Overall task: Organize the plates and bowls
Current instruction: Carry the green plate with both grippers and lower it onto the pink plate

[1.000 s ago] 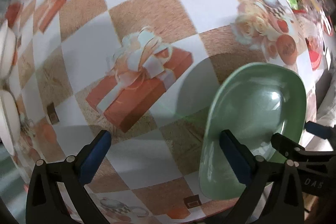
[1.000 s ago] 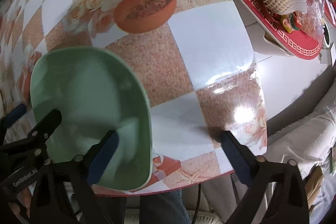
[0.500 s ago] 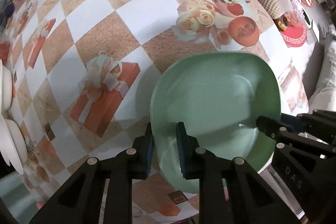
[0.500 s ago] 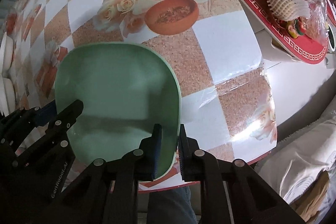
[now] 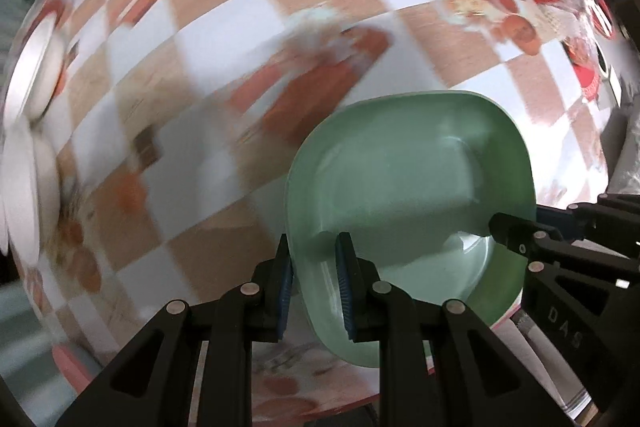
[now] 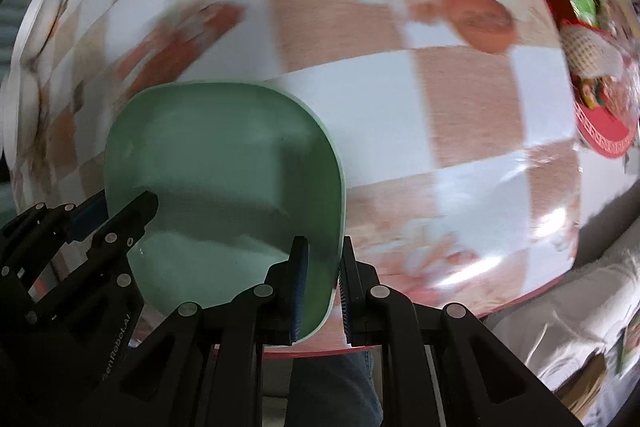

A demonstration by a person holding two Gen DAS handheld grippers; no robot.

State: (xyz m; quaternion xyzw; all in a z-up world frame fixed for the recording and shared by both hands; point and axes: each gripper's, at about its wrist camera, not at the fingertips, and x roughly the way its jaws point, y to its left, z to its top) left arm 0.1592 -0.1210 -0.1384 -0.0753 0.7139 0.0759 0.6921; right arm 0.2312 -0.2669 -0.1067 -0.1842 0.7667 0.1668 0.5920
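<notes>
Over the checkered table (image 5: 248, 7), both hand-held grippers, L (image 5: 314, 285) & R (image 6: 322, 291), clamp green plate (image 5: 404, 187) rims.

Item we record: one green plate (image 5: 404, 183), pale mint, squarish with rounded corners, a raised rim and a shallow, glossy well; it carries nothing. We see it sharp against a blurred background, face up and roughly level. Its left edge sits between the blue pads of the left gripper (image 5: 314, 287); its right edge (image 6: 336, 211) sits between the pads of the right gripper (image 6: 322, 291), each pair with one pad inside the rim and one outside.

Further items: white plates or bowls (image 5: 24, 163), stacked or overlapping, far to the left of the left tongs; too blurred for us to count.
</notes>
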